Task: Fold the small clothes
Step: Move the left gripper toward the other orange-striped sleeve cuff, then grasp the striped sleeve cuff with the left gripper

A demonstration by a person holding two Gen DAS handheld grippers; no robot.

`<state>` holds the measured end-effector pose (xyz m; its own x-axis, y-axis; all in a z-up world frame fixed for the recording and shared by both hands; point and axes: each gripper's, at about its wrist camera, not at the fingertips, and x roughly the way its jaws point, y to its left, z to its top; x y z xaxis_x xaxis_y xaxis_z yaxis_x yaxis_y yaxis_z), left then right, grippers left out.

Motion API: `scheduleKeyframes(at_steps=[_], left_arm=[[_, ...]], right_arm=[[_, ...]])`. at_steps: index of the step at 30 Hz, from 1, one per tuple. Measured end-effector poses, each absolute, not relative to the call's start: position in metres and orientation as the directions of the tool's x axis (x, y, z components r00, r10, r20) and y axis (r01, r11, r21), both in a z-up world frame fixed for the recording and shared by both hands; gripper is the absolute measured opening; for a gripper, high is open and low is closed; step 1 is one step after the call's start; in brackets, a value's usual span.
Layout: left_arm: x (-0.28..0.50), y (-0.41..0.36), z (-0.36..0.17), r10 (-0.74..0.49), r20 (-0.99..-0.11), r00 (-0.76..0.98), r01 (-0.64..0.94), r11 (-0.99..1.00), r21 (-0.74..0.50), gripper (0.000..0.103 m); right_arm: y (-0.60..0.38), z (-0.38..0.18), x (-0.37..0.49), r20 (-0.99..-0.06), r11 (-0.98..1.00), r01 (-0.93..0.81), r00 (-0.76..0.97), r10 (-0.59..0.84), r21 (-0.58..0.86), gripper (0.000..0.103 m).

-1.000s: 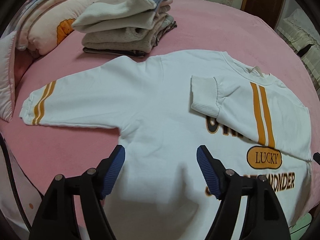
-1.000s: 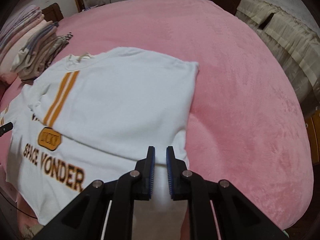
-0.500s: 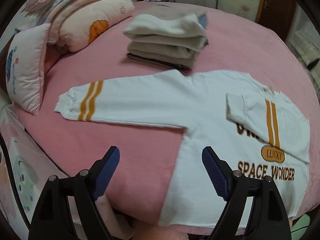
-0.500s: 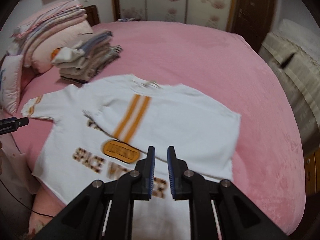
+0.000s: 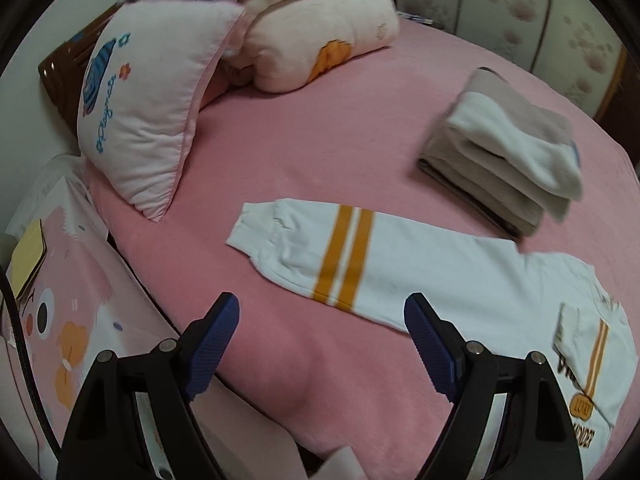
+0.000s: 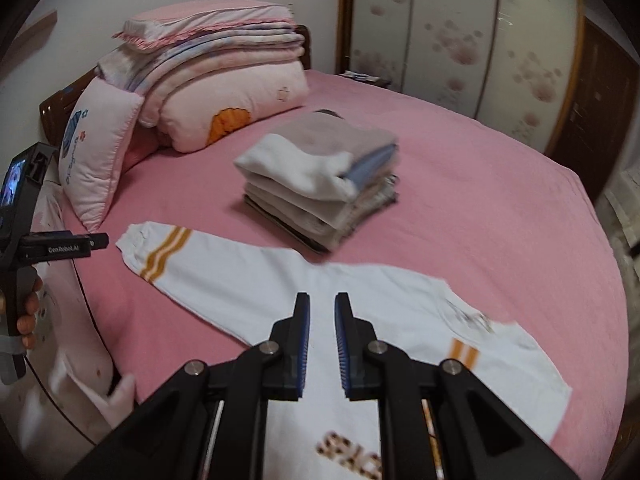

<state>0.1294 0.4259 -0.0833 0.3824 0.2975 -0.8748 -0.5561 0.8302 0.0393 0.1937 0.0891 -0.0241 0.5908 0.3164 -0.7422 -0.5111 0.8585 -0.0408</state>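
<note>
A white sweatshirt (image 6: 360,300) with orange stripes and lettering lies flat on the pink bed; one sleeve is folded over its chest (image 5: 592,340), the other sleeve (image 5: 344,256) stretches out to the left. My left gripper (image 5: 322,320) is open and empty, hovering just before the striped cuff end of that sleeve. My right gripper (image 6: 322,312) has its jaws a narrow gap apart, holds nothing, and hovers above the sweatshirt's body. The left gripper's body (image 6: 24,236) shows at the far left of the right wrist view.
A stack of folded clothes (image 6: 320,180) sits behind the sweatshirt, also in the left wrist view (image 5: 504,160). Pillows and folded quilts (image 6: 208,80) pile at the head of the pink bed (image 6: 500,220). A pink patterned box (image 5: 60,340) stands beside the bed's left edge.
Both grippers swung left. The left one moved from over the sweatshirt's body toward the outstretched sleeve's cuff. The right one drew back and turned toward the middle of the sweatshirt.
</note>
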Motion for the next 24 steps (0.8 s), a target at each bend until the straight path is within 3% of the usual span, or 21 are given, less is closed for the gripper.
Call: scheduleKeyframes(at_steps=[6,10,22,24], left_arm=[[0.155,0.493,-0.133,0.211,-0.936,0.282,-0.622,0.783,-0.011,0.083],[0.172,0.524,-0.167,0.172,-0.965,0.198,-0.638,0.77,0.006,0.075],[0.188,0.583,-0.238,0.021,-0.988,0.152,-0.754,0.649,-0.102,0.067],[0.189,0.584,-0.247,0.007,-0.989,0.147,-0.758,0.644,-0.108,0.06]], right_arm=[[0.17,-0.05,0.217,-0.769,0.823,-0.568,0.531,0.357,-0.01,0.012],[0.202,-0.077,0.223,-0.799,0.804,-0.594,0.481,0.361,0.007,0.012],[0.221,-0.123,0.231,-0.832,0.784,-0.621,0.441,0.336,-0.012,0.012],[0.219,-0.128,0.234,-0.836,0.789,-0.615,0.438,0.331,-0.01,0.012]])
